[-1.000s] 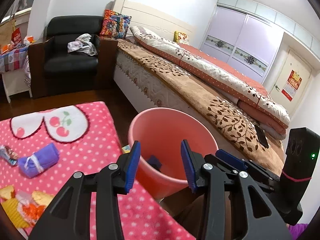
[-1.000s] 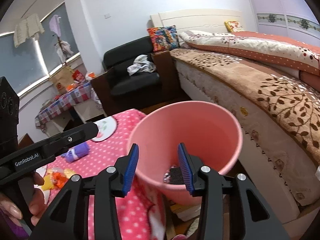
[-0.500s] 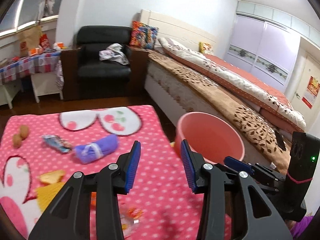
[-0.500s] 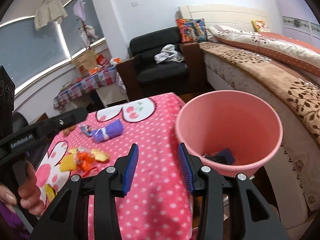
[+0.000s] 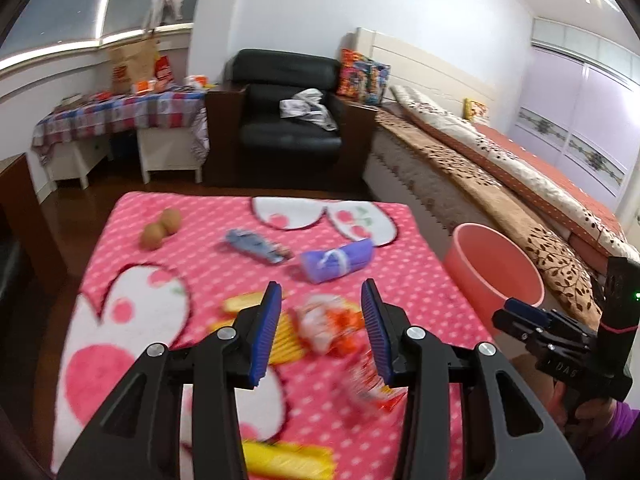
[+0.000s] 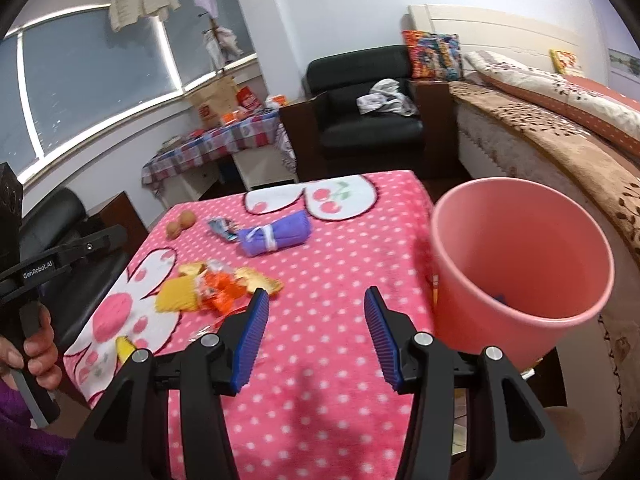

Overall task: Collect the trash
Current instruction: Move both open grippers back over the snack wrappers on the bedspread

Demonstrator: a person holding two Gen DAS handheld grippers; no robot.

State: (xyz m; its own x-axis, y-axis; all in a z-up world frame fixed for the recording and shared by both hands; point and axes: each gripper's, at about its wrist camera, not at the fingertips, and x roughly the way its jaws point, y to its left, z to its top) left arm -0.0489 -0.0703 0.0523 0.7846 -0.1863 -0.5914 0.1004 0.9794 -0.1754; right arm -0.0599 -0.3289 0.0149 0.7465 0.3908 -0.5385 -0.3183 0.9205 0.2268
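Left gripper: jaws spread apart, nothing between the blue pads, hovering above the near half of the pink polka-dot table. Right gripper: likewise released and holding nothing, poised above the table's near right part, just beside the pink bin.

Trash on the table: crumpled orange-and-white wrapper near the middle, directly beyond the left gripper's open jaws; yellow wrappers touching it on its left; blurred red-and-white wrapper toward the near right edge; blue printed wrapper farther back, centre; yellow piece at the near edge.

Other items on the table: purple cloth roll tied with a white band toward the far right; two brown round objects, touching each other, near the far left corner.

Pink bin standing off the table's right edge, rim roughly level with the tabletop, opening upward; a dark blue item partly visible low inside, otherwise hidden by the wall.

Background: black armchair with crumpled clothing, bed along the right, checked side table at the left.
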